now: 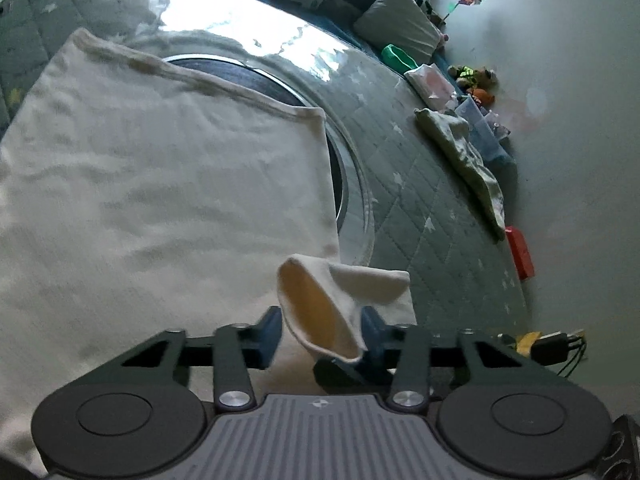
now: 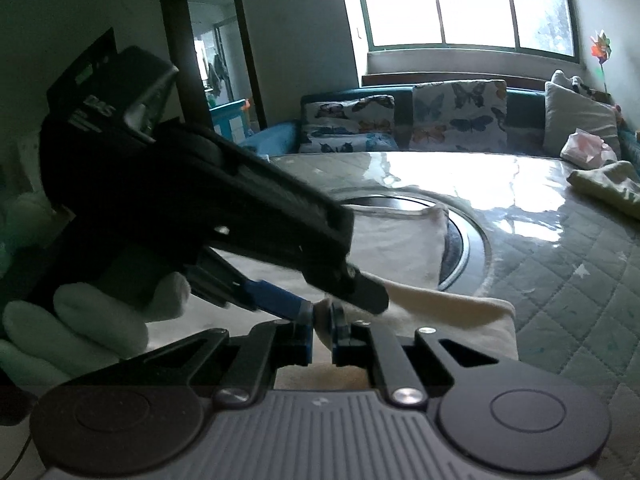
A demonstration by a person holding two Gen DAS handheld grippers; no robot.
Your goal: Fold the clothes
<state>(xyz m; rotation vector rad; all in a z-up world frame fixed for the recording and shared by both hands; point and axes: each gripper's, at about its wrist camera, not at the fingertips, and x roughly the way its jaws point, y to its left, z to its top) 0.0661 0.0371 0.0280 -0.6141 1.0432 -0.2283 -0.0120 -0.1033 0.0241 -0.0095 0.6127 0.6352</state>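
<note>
Pinching one corner of the cream garment (image 1: pixel 160 184) between both nearly closed grippers, left (image 1: pixel 320 336) and right (image 2: pixel 320 336); risking slippage from thin bunched fabric.

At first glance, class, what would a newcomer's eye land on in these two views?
The cream garment spread over the quilted table fills the left wrist view, its curled corner pinched in the left gripper. In the right wrist view, that gripper's dark body looms, and the right gripper grips the same cloth.
</note>
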